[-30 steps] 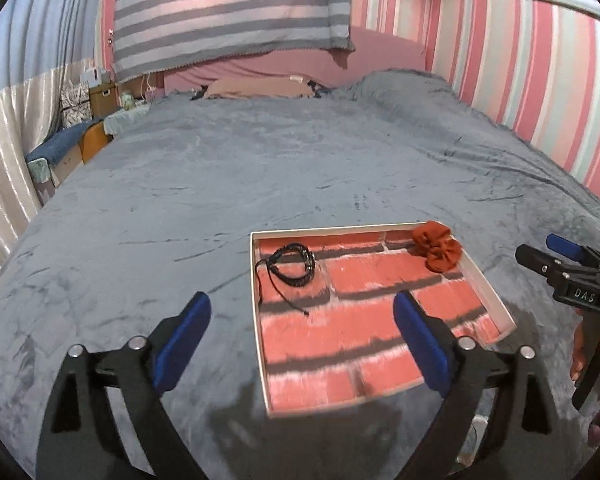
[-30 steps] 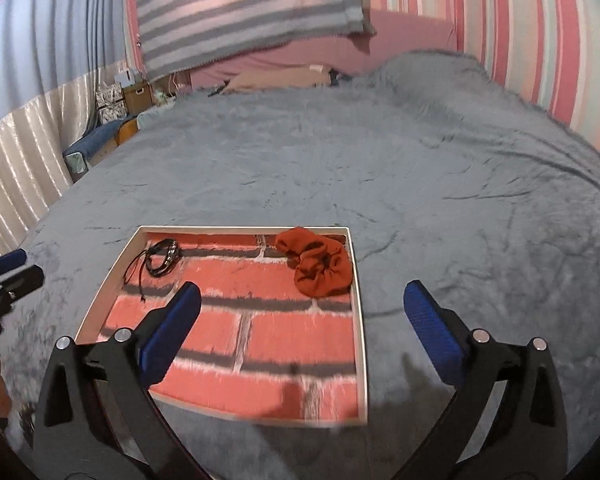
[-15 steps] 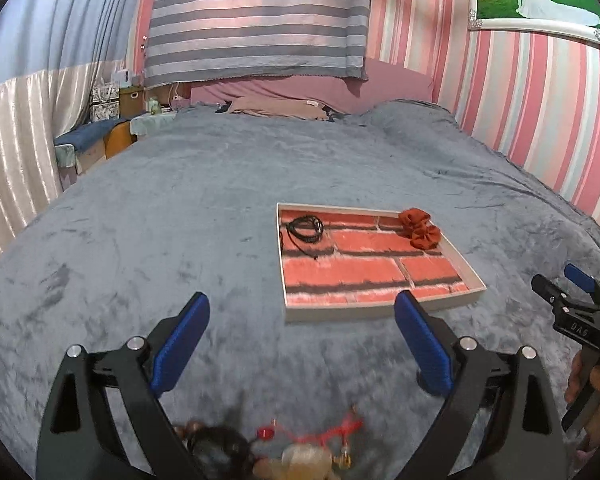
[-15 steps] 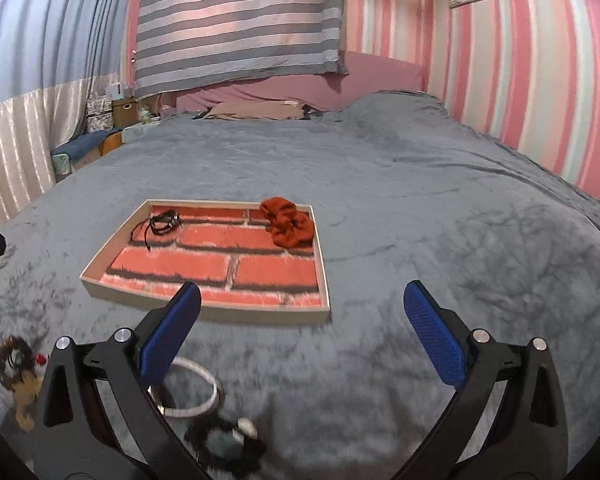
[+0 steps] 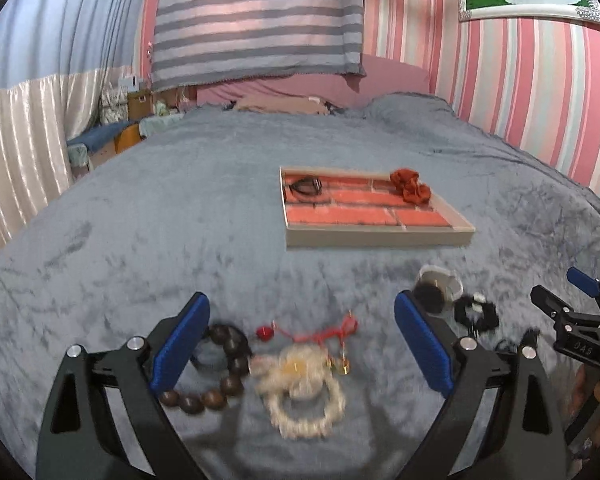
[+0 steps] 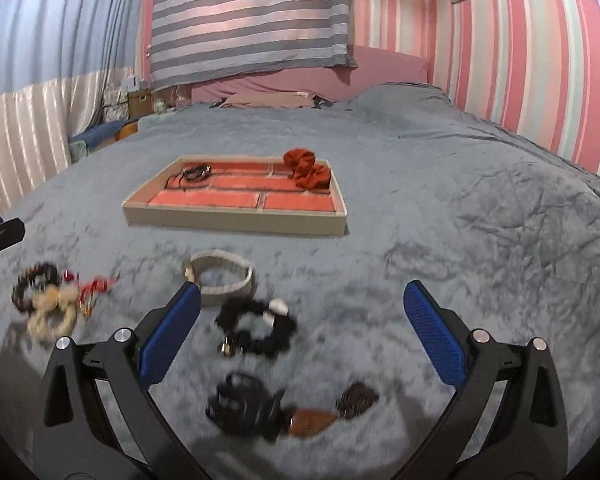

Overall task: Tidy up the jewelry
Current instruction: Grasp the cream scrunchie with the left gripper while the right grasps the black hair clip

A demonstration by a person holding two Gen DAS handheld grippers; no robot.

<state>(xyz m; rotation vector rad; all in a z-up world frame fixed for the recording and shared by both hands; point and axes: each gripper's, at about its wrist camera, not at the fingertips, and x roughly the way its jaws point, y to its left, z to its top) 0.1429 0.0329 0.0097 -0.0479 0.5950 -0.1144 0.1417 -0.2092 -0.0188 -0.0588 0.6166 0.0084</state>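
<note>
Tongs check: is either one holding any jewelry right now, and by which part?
Nothing is held. The left tongs and right tongs are both open and empty above loose pieces on the bed.

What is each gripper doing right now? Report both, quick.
Left gripper: open, holding nothing, above the bead bracelets.
Right gripper: open, holding nothing, above the black scrunchie.

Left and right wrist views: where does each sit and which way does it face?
Left wrist: behind the open left tongs, facing across the bed at the tray; right tongs at its right edge.
Right wrist: behind the open right tongs, same heading; left tongs' tip at left.
Shared: tray, orange scrunchie, loose jewellery on the blanket.
</note>
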